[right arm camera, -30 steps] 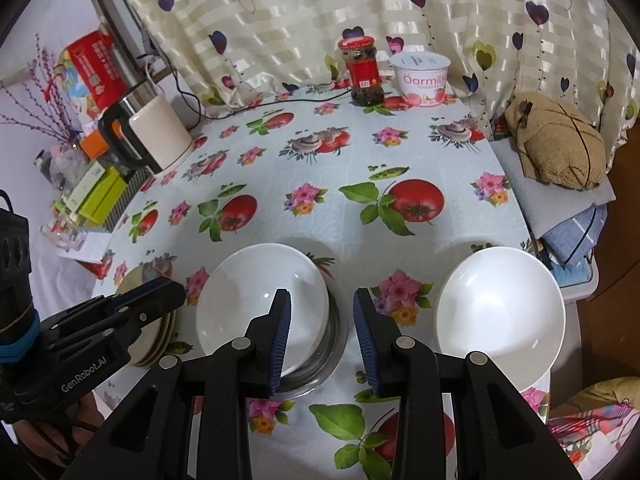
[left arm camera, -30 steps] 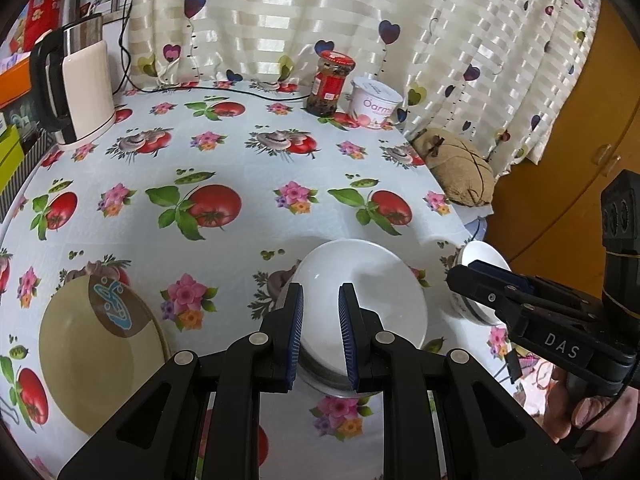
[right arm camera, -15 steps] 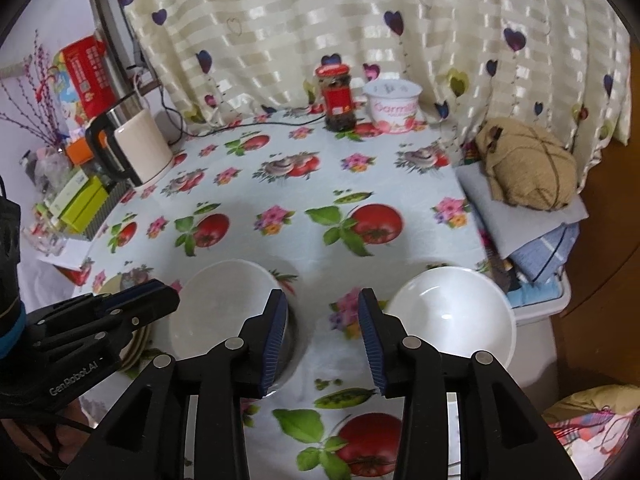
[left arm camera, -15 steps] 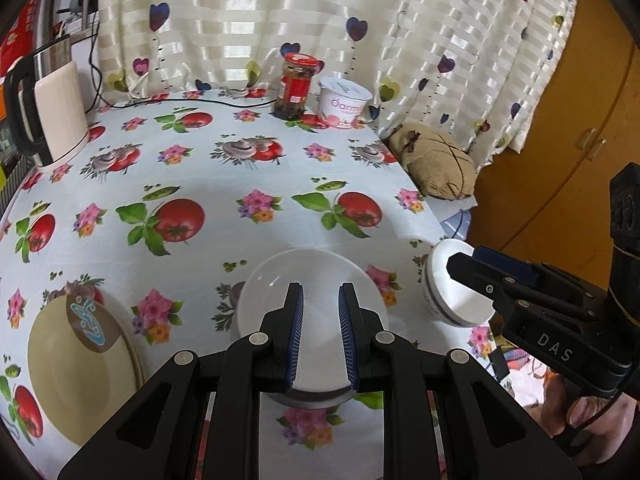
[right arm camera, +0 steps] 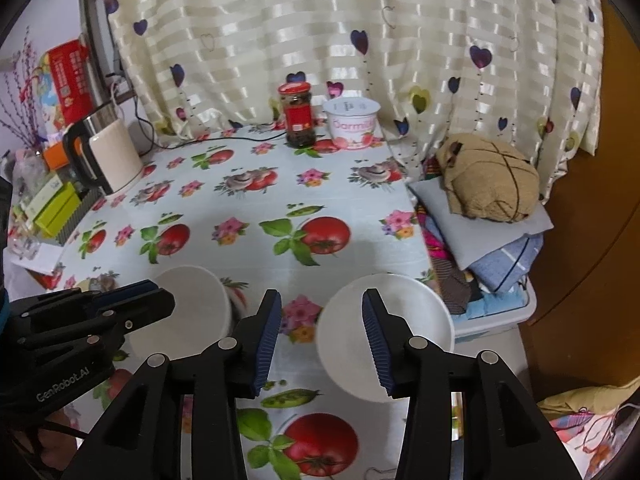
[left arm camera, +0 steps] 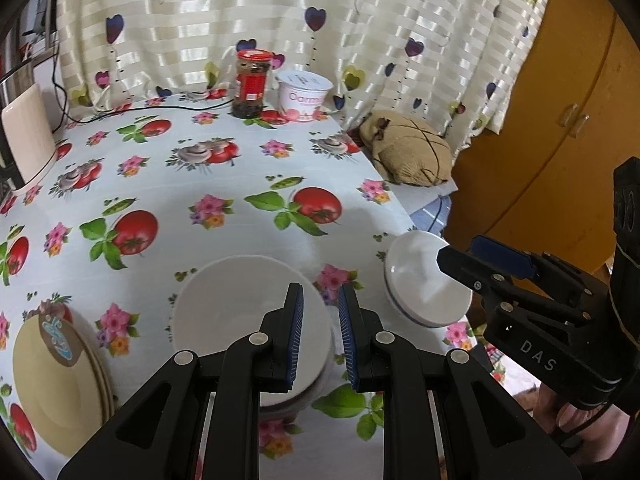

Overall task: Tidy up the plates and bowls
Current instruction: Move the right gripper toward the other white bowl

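The right claw [right arm camera: 320,338], empty and opening, hovers over the round white ceramic bowl [right arm camera: 386,330] at the worktop [right arm camera: 280,196] edge, right of the stacked white bowls [left arm camera: 240,312]; straddle its near rim squarely. The left claw [left arm camera: 320,332] hangs narrow, empty.

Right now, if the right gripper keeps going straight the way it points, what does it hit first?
The right gripper, its jaws opening and empty, looks aimed at the tablecloth just left of the white bowl. Its right finger would likely catch that bowl's rim; depth is unclear.
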The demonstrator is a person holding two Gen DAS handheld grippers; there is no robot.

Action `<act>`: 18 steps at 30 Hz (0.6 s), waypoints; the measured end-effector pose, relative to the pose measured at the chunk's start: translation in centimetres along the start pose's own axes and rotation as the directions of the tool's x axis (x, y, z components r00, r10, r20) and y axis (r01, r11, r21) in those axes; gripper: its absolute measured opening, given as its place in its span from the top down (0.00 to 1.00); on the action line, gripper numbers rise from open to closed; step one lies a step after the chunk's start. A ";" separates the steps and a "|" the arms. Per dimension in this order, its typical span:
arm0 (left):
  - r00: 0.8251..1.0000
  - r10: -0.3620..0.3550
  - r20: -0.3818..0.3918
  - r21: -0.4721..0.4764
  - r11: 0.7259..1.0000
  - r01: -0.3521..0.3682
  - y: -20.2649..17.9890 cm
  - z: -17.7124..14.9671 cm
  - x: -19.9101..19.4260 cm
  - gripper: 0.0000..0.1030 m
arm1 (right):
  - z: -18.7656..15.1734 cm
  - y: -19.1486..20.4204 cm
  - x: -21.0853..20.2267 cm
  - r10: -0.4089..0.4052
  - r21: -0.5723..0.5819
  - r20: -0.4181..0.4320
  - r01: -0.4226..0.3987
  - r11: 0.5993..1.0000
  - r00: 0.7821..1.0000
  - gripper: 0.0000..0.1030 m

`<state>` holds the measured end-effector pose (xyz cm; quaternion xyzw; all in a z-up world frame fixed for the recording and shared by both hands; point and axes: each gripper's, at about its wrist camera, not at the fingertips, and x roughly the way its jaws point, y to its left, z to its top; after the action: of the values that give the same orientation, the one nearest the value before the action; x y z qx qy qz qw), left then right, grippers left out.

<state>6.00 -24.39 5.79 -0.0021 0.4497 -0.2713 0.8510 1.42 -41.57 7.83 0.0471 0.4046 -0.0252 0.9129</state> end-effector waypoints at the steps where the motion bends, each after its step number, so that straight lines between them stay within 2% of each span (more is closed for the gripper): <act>1: 1.000 -0.004 -0.004 0.004 1.000 0.004 -0.3 0.1 0.2 0.81 | 0.0 -0.1 0.0 -0.006 0.000 0.002 0.006 1.000 1.000 0.59; 18: 0.996 -0.073 -0.045 0.032 0.997 0.075 -2.7 0.6 2.2 0.81 | -0.9 -4.3 -0.4 -0.036 0.093 -0.002 0.036 0.995 0.999 0.58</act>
<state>6.19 -27.89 5.19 0.0016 0.4634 -0.3103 0.8300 0.18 -45.77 7.24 0.0823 0.4037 -0.0607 0.9091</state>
